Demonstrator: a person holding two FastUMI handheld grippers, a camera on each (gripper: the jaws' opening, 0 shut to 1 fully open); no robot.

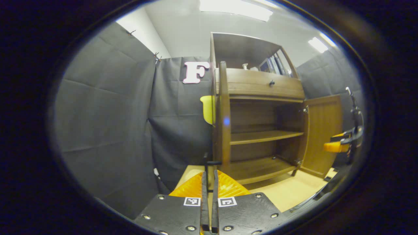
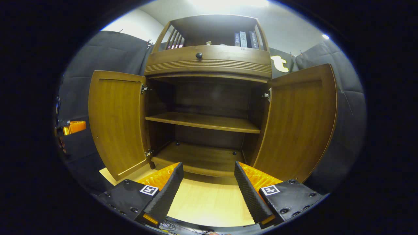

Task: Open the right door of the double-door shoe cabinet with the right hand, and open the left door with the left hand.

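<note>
The left gripper (image 1: pixel 209 182) has its two fingers drawn together, with a slim dark handle (image 1: pixel 211 162) standing in the narrow slit between them; whether both fingers truly press on it cannot be told. That handle belongs to the left door (image 1: pixel 223 114) of the shoe cabinet (image 1: pixel 261 85), which the left gripper view meets edge-on, swung out toward the camera so only its thin front edge shows.

The right gripper (image 2: pixel 209 178) stands wide open, holding nothing, its fingers spread above the pale wooden floor (image 2: pixel 209 199) just in front of the cabinet.

The right gripper view faces the cabinet squarely and gives both doors at once: the left door (image 2: pixel 116 120) swung out on the left and the right door (image 2: pixel 298 120) swung out on the right, inner faces turned toward the camera. Between them lie the middle shelf (image 2: pixel 202 121) and the bottom board (image 2: pixel 199 158), both bare. Above is a drawer (image 2: pixel 209 62) with a dark round knob (image 2: pixel 199 55), and an upper shelf with upright books (image 2: pixel 243 39).

The left gripper view looks from the side: the right door (image 1: pixel 321 133) hangs open at the far right, and beyond it the right gripper (image 1: pixel 339 145) shows small. In turn, the right gripper view catches the left gripper (image 2: pixel 73 127) at its left edge, beside the left door.
</note>
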